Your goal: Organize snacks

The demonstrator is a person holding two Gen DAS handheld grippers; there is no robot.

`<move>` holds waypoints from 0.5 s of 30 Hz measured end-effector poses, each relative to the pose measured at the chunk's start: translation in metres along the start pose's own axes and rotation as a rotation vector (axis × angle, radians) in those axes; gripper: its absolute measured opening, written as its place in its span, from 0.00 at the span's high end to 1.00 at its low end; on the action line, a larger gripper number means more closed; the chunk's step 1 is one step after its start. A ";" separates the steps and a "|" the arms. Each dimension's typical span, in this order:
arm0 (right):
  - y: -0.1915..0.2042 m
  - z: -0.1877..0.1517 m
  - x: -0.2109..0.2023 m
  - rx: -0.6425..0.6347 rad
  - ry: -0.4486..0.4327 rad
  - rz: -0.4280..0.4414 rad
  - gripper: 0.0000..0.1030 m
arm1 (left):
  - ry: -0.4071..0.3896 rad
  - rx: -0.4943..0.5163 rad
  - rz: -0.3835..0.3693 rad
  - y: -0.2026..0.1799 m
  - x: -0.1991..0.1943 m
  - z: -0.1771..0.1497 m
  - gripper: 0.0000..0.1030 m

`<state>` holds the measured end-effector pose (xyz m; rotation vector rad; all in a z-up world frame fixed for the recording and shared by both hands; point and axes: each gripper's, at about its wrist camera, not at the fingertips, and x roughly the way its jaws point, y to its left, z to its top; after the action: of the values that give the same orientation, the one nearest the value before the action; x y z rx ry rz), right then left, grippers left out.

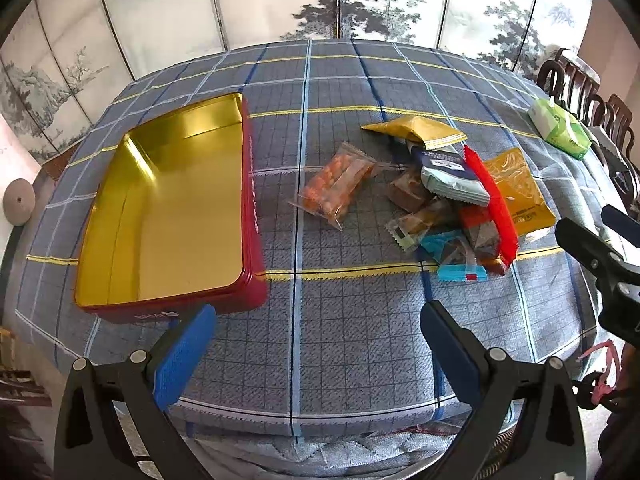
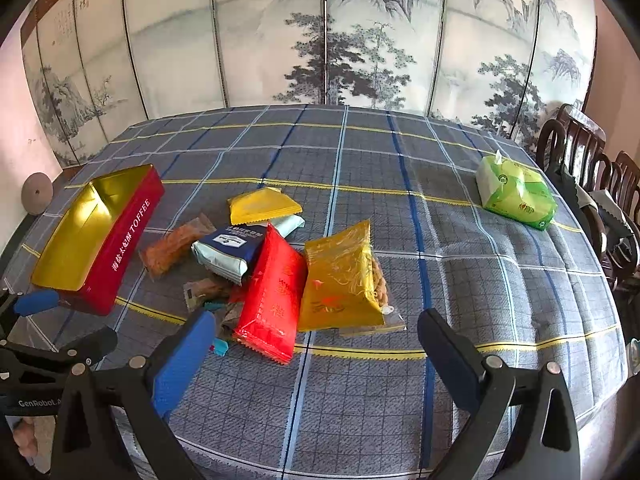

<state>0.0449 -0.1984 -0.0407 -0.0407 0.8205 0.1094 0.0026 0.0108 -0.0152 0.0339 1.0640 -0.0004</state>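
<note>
An open red tin (image 1: 256, 240) with a gold inside lies empty at the table's left, also visible as the red tin (image 2: 132, 240) in the right wrist view. A pile of snack packets lies right of it: a clear bag of orange snacks (image 1: 338, 186), a yellow packet (image 1: 420, 130), a blue-and-white packet (image 1: 450, 178), a red packet (image 2: 274, 296) and an amber bag (image 2: 340, 276). My left gripper (image 1: 316, 354) hovers open near the front edge, holding nothing. My right gripper (image 2: 316, 356) is open too, just in front of the red packet and amber bag.
A green tissue pack (image 2: 516, 192) sits at the table's far right. Dark wooden chairs (image 2: 588, 160) stand along the right side. A painted folding screen (image 2: 320, 40) closes off the back. The plaid tablecloth (image 2: 360, 400) is bare in front of the packets.
</note>
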 end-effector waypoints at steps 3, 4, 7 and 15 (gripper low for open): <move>0.000 0.000 0.001 0.005 0.003 0.002 0.00 | 0.003 0.004 0.005 -0.002 0.001 -0.001 0.02; 0.000 0.000 0.002 0.005 0.003 0.001 0.00 | 0.003 0.006 0.004 -0.002 0.001 -0.002 0.02; -0.001 -0.002 0.002 0.007 0.006 0.005 0.00 | 0.003 0.009 0.007 -0.004 0.001 -0.002 0.02; -0.001 -0.003 0.002 0.010 0.010 0.007 0.00 | 0.005 0.011 0.009 -0.003 0.001 -0.003 0.02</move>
<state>0.0447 -0.1993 -0.0442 -0.0292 0.8310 0.1116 0.0010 0.0077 -0.0178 0.0486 1.0692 0.0026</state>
